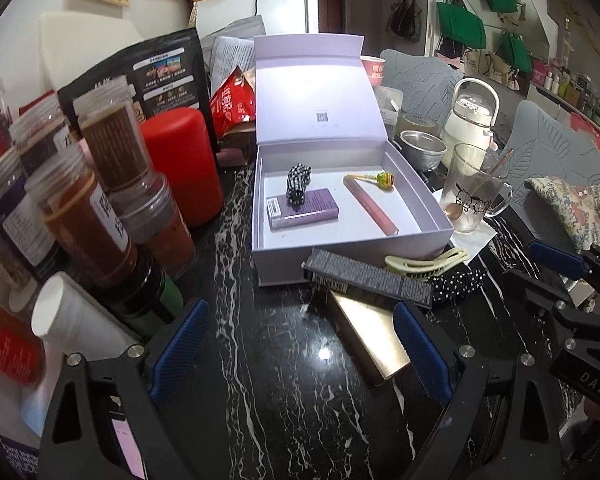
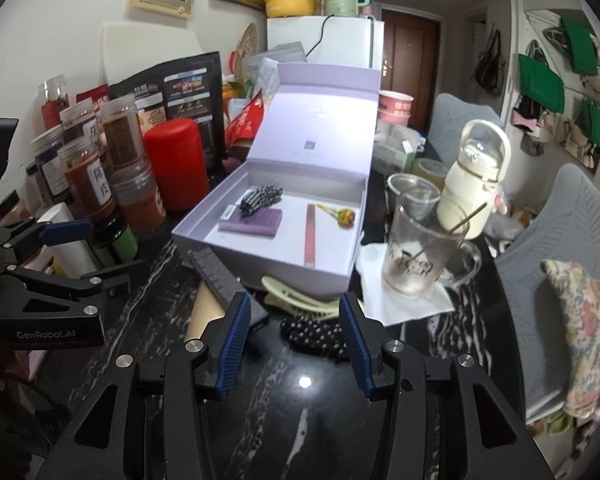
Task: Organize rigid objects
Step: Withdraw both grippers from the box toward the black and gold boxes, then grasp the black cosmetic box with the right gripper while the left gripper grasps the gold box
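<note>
left gripper (image 1: pixel 300 344) held apart, empty | right gripper (image 2: pixel 296 340) held apart, empty, polka-dot scrunchie (image 2: pixel 314 334) seen between pads | lilac box (image 2: pixel 260 276) open at 12 o'clock | gold case (image 1: pixel 370 340) laid at 6 o'clock of box

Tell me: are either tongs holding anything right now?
No. The left tongs and right tongs are both open and empty, hovering above the table.

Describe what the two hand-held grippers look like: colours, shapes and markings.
Both are black, angular plastic frames with triangular cut-outs and round silver bolts. The left hand-held gripper and right hand-held gripper each carry two ribbed blue finger pads. White lettering reads "GenRobot.AI" and "DAS". No cables show.
</note>
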A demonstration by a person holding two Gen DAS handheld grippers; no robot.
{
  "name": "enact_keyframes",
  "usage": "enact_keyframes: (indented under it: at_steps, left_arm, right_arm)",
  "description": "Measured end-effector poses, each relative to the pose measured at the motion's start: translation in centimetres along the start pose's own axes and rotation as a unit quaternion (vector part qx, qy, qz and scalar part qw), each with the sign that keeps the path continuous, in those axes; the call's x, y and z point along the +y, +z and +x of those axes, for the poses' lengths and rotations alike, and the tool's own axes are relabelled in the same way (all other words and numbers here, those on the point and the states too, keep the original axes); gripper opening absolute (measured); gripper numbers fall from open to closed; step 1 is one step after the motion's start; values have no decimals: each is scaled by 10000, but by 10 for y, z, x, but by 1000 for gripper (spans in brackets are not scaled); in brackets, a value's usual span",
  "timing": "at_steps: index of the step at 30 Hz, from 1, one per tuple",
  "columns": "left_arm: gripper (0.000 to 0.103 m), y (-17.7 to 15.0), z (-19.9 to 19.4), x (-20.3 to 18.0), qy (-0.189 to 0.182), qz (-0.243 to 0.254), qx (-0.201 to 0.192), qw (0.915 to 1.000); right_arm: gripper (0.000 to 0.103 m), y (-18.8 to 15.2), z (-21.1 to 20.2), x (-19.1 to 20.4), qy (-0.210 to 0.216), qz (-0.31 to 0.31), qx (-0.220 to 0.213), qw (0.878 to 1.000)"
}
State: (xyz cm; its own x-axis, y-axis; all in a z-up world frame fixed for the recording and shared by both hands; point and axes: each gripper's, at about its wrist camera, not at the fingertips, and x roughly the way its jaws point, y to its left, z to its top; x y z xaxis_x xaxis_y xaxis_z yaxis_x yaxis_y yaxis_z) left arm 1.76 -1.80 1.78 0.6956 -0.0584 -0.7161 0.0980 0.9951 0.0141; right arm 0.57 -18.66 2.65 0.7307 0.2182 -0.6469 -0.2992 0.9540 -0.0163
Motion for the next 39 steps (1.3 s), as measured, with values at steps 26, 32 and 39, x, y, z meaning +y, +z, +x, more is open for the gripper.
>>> enact_keyframes:
  at_steps: [26, 32, 39]
  left_arm:
    - [94, -12, 45, 37, 88, -507, 451, 9977]
    - [94, -9, 48, 40, 73, -549, 462, 9974]
    - [94, -5, 53, 28, -133, -512, 484, 9974]
  right_arm:
    - [58, 9, 103, 35, 972, -723, 793, 9895]
    - [39, 10, 120, 35, 1288, -639, 1014, 9844]
    - [25, 4, 103, 34, 1650, -530, 841, 9813]
